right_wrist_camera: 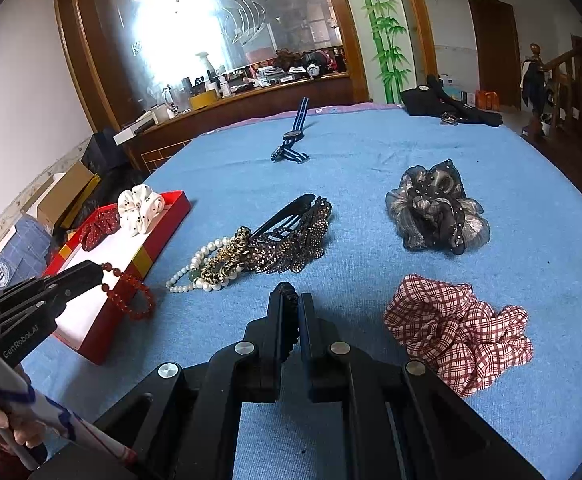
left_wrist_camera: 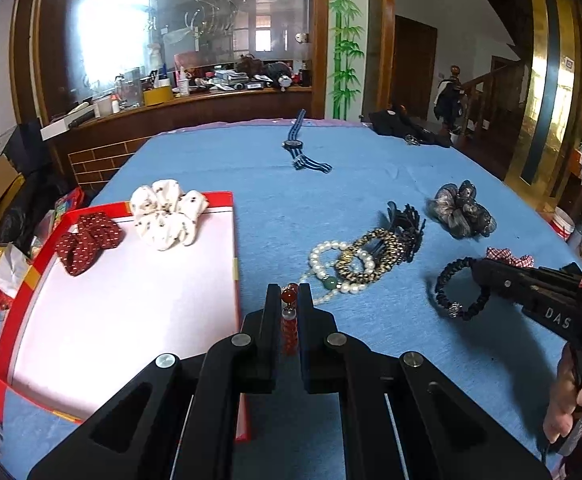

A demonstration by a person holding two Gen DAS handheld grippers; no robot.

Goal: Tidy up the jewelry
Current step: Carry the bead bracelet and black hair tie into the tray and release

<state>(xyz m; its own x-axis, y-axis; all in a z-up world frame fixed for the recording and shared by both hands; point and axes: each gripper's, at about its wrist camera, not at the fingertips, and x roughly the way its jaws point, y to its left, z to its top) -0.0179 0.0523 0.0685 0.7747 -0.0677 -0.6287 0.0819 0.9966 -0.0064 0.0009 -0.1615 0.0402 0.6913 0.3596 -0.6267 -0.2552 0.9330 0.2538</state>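
Note:
My left gripper (left_wrist_camera: pixel 289 294) is shut on a red bead bracelet (left_wrist_camera: pixel 290 330), which hangs from it by the right rim of the red tray (left_wrist_camera: pixel 15 312); the bracelet also shows in the right wrist view (right_wrist_camera: pixel 131 292). My right gripper (right_wrist_camera: pixel 289 300) is shut on a black braided hair tie (right_wrist_camera: pixel 287 292), seen as a loop in the left wrist view (left_wrist_camera: pixel 457 286) held above the blue cloth. In the tray lie a dark red scrunchie (left_wrist_camera: pixel 87 242) and a white dotted scrunchie (left_wrist_camera: pixel 167 216).
On the blue cloth (left_wrist_camera: pixel 331 184) lie a pearl bracelet (left_wrist_camera: pixel 331 268), a leopard hair tie (left_wrist_camera: pixel 371 256), a black hair clip (right_wrist_camera: pixel 291 236), a grey organza scrunchie (right_wrist_camera: pixel 437 210), a red plaid scrunchie (right_wrist_camera: pixel 459 326) and a striped watch (right_wrist_camera: pixel 291 136). Clutter stands beyond the left table edge.

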